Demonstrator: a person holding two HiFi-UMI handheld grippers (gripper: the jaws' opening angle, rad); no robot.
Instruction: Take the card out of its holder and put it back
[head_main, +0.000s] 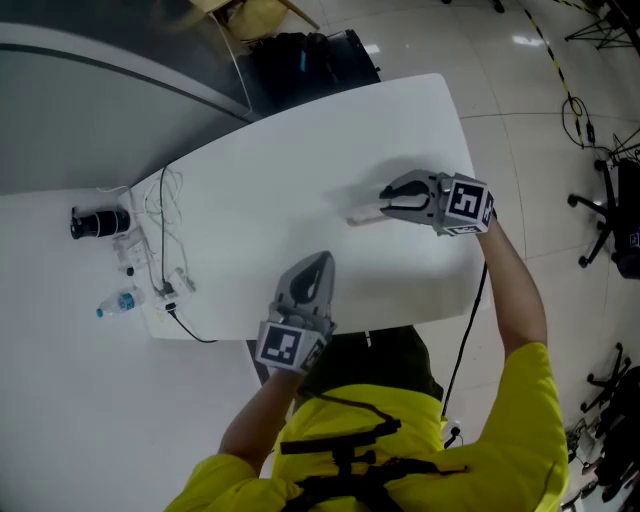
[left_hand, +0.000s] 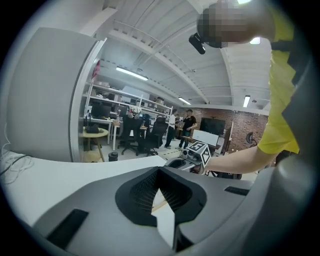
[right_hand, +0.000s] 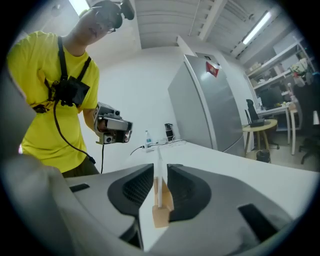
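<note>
A white card (right_hand: 159, 175) stands upright in a small wooden holder (right_hand: 161, 212) on the white table (head_main: 300, 160). My right gripper (right_hand: 159, 167) straddles the card, which rises between the two jaws with a thin gap on each side; the jaws are open. In the head view the right gripper (head_main: 385, 200) points left at the card (head_main: 365, 215) near the table's right side. My left gripper (head_main: 318, 262) hovers at the table's near edge, pointing away from me. Its jaw tips meet with nothing between them (left_hand: 159, 171).
At the table's left end lie white cables with a power strip (head_main: 165, 240), a small water bottle (head_main: 118, 302) and a black cylinder (head_main: 100, 222). A tall grey cabinet (right_hand: 210, 100) stands behind the table. Office chairs and desks fill the background.
</note>
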